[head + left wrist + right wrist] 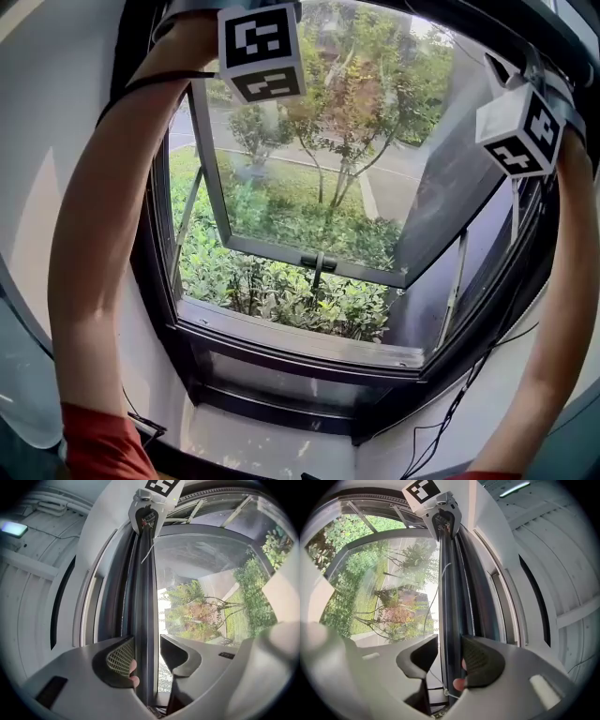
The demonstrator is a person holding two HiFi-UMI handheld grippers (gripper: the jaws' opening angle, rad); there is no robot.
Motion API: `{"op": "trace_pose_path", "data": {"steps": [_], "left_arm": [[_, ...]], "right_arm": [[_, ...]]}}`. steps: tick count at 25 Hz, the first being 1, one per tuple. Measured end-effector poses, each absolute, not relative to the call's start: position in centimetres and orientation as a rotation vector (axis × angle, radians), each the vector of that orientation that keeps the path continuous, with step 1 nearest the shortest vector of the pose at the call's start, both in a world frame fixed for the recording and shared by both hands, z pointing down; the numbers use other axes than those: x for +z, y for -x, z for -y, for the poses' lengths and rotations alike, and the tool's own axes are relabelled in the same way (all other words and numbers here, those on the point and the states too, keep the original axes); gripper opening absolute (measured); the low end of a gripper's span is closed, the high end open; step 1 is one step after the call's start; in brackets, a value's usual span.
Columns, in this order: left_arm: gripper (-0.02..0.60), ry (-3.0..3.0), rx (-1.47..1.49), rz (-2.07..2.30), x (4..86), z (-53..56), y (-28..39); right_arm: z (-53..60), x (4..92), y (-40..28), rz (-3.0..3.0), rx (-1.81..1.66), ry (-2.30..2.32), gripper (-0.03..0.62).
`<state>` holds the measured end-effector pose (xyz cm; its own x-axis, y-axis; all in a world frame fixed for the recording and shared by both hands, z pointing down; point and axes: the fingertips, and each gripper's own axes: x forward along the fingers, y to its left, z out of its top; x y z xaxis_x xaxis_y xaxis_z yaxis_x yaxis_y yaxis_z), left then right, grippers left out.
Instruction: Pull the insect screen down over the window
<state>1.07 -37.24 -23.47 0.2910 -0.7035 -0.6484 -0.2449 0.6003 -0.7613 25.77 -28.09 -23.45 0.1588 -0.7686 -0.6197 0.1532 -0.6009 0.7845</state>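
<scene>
I read the insect screen bar (143, 588) up along the window (309, 345) top, left gripper (147, 638) and right gripper (450, 638) raised one per end, jaws wide astride it, not clamping.

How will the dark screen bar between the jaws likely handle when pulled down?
The screen bar looks like a long straight rail, so probably stiff, not floppy. Running from left gripper to right gripper, it may skew if pulled unevenly. Its smooth faces could slip.
</scene>
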Motion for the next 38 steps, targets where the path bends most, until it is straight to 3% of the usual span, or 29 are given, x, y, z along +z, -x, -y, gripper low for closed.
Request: {"op": "trace_pose_path", "data": {"steps": [38], "left_arm": [[0.167, 1.026, -0.419, -1.155, -9.3, 36.3, -1.1]], "right_arm": [[27.3, -9.5, -25.4, 0.792, -1.587, -1.567, 0.167]]}}
